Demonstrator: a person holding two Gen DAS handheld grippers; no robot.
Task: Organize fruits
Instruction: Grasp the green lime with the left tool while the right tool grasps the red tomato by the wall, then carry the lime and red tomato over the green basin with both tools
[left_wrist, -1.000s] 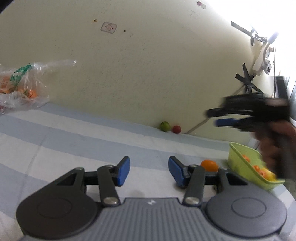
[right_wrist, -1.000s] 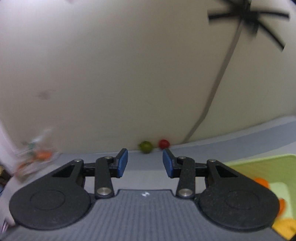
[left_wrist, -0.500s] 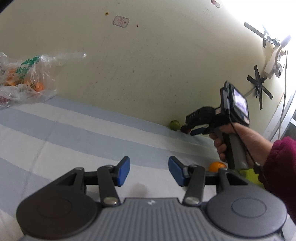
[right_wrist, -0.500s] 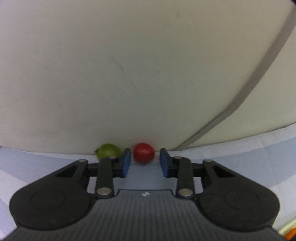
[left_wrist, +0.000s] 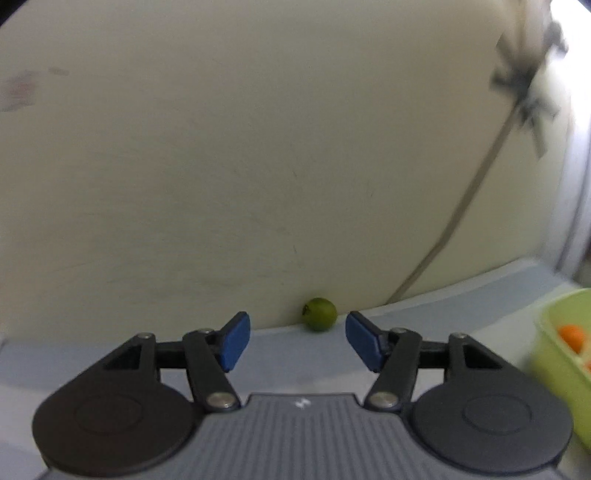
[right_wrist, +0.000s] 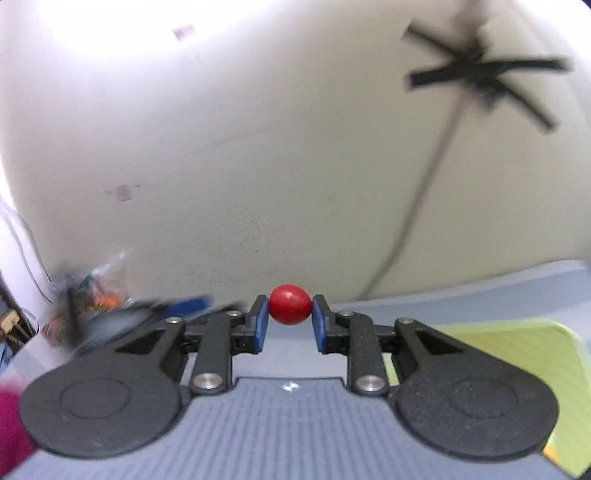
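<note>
A small green fruit (left_wrist: 320, 314) rests on the striped cloth against the wall. My left gripper (left_wrist: 297, 341) faces it from just short of it, jaws opening, nothing between the blue pads. In the right wrist view a small red fruit (right_wrist: 290, 304) is pinched between the blue pads of my right gripper (right_wrist: 290, 322), lifted clear of the cloth. The left gripper shows there as a dark blur (right_wrist: 147, 310) at the left.
A lime-green basket (left_wrist: 554, 354) with orange fruits (left_wrist: 572, 334) sits at the right; its rim (right_wrist: 509, 332) also lies under my right gripper. A plastic bag of fruit (right_wrist: 99, 291) lies far left. A cable (left_wrist: 458, 221) runs down the wall.
My right gripper closed on the red fruit and pulled back with it. My left gripper swept toward the wall, now facing the green fruit, with its jaws wider.
</note>
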